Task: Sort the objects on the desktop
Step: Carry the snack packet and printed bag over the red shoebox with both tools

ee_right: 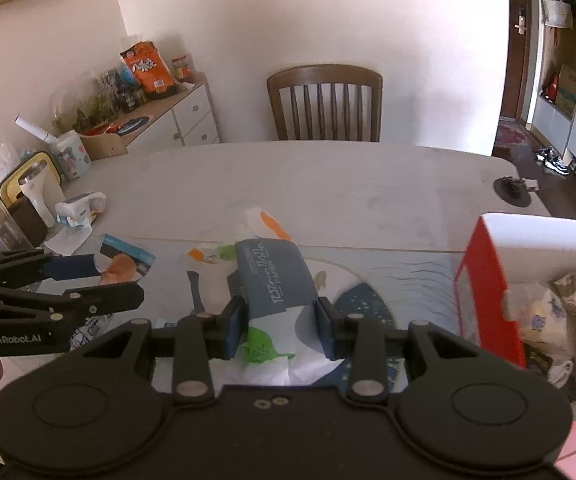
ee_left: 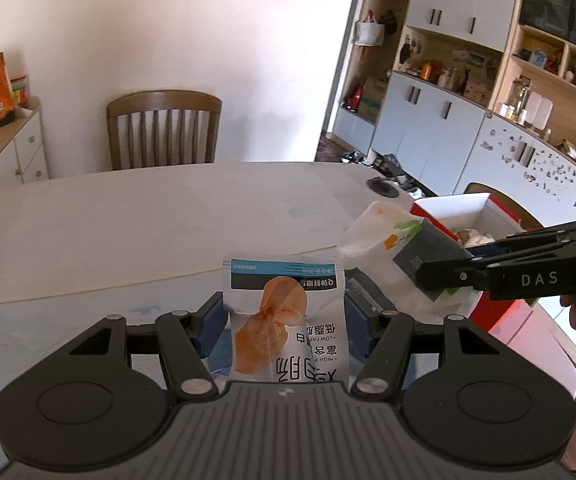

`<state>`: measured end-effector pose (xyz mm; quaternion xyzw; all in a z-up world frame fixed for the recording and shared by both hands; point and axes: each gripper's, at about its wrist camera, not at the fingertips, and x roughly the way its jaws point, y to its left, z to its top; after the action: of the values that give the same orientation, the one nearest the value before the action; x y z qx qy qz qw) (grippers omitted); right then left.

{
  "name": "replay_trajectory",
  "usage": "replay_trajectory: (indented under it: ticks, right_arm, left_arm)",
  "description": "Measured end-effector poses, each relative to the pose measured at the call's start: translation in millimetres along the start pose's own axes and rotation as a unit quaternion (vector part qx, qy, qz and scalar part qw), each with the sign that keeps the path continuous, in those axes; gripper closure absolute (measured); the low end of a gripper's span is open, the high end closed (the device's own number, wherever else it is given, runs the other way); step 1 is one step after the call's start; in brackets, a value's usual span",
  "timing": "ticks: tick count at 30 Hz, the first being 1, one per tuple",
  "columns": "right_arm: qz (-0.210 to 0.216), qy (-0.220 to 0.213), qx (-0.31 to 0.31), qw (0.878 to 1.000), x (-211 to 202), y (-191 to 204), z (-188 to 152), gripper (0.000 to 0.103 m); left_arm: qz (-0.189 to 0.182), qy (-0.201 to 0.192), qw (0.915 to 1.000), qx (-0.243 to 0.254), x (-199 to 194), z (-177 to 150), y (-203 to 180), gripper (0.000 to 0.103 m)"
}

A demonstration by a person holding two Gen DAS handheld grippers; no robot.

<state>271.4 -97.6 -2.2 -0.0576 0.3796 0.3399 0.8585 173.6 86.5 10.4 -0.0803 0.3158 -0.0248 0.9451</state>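
A: Above a pale tabletop (ee_left: pixel 127 220), the left gripper (ee_left: pixel 283 316) is clamped on a snack packet (ee_left: pixel 283 320), white with an orange food photo and a dark band of print. The packet stands between the blue pads, clear of the surface.

B: And the other hand?

A: The right gripper (ee_right: pixel 279 316) pinches a soft tissue pack (ee_right: pixel 271 280), white with green and orange cartoon marks and a grey-blue "PAPER" label. Its jaws are drawn close, pressing the pack's sides; it too is held off the tabletop.

B: Where do the two stand relative to each other?

A: Side by side. In the left wrist view the tissue pack sits just right of the snack packet, in front of a red-and-white box (ee_left: pixel 468 208).

B: What is in the box?

A: Crumpled wrappers and something yellow, seen in the right wrist view (ee_right: pixel 484 280). A wooden chair (ee_right: pixel 324 104) stands at the far edge.
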Motion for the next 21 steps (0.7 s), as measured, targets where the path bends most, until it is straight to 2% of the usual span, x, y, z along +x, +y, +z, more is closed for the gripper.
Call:
replay_trajectory:
  ticks: [21]
  right_arm:
    - [-0.03,-0.03,0.036,0.998,-51.0,-75.4,-9.0,0.067]
  left_arm:
    - [-0.036,-0.006,0.9983,0.046,21.9,28.2,-83.9,0.041]
